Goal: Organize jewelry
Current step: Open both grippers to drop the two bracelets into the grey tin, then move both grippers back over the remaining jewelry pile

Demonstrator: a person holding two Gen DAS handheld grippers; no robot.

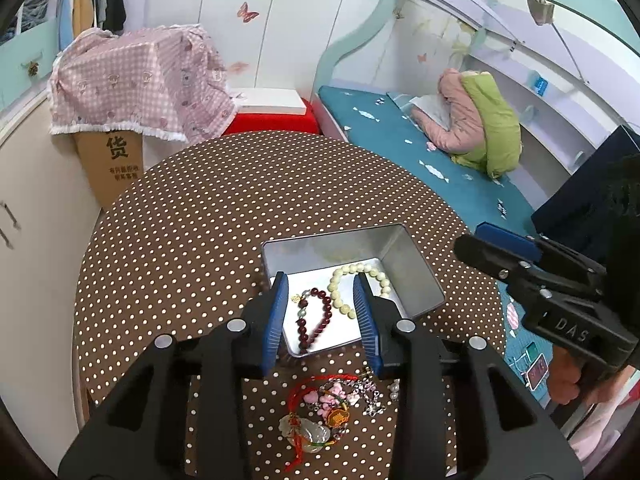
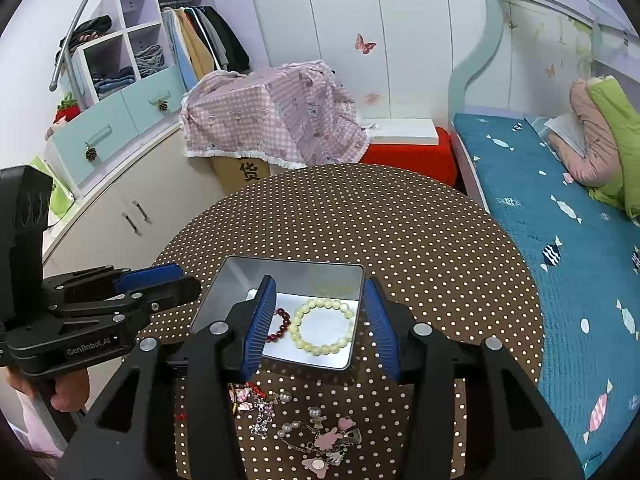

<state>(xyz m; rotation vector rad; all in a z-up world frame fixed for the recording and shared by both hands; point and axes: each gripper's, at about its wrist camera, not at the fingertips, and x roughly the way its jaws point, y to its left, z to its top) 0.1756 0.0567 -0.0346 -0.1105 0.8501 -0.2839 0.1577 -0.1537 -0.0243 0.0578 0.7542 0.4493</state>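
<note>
Both left tongs (image 1: 322,316) and right tongs (image 2: 320,324) hover spread and empty over the metal tin (image 2: 224,292) holding two bead bracelets; next, lower onto one strand of the jewelry pile (image 2: 296,428) lying loose on the worktop (image 2: 400,240), pinching a single chain to avoid tangles.
</note>
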